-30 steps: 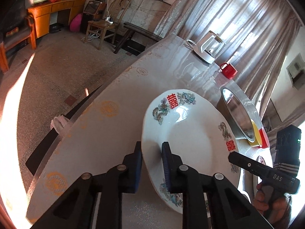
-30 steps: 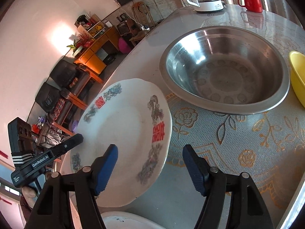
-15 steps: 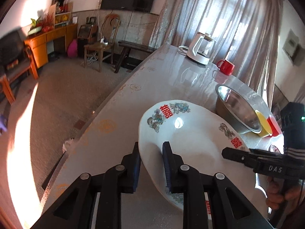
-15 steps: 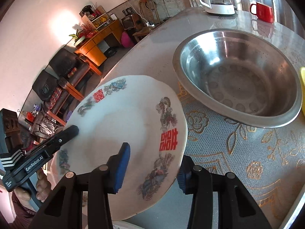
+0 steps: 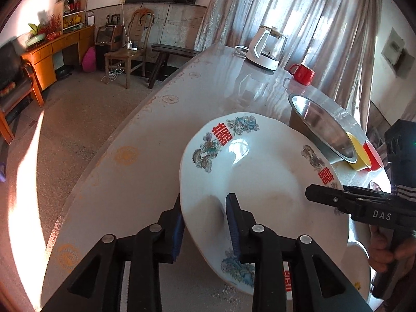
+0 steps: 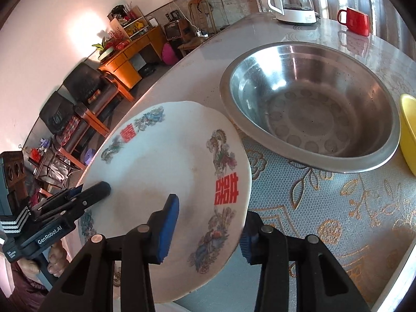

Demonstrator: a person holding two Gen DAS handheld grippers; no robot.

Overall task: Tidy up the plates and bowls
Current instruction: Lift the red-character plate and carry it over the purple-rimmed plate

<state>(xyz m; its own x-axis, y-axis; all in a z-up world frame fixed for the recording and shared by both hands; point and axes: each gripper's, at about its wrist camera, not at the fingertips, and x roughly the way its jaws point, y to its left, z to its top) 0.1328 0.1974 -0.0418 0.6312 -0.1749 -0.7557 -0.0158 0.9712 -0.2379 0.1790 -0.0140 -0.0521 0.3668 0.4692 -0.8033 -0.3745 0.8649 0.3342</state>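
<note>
A white plate (image 5: 262,182) with red characters and dragon prints is tilted above the table. My left gripper (image 5: 205,223) is shut on its rim. In the right wrist view the same plate (image 6: 166,166) sits between my right gripper's (image 6: 208,223) jaws, which straddle its near rim with a wide gap. The left gripper (image 6: 85,197) shows at the plate's left edge. A large steel bowl (image 6: 309,104) stands just beyond the plate.
A yellow bowl (image 6: 408,132) sits right of the steel bowl, with a red container (image 5: 374,156) beside it. A glass kettle (image 6: 291,0) and a red mug (image 6: 355,20) stand at the table's far end. Another white plate (image 5: 361,267) lies below. The table edge (image 5: 85,171) runs left.
The left gripper has lifted and tilted the plate. The right gripper has moved in around the plate's rim and its jaws have narrowed.
</note>
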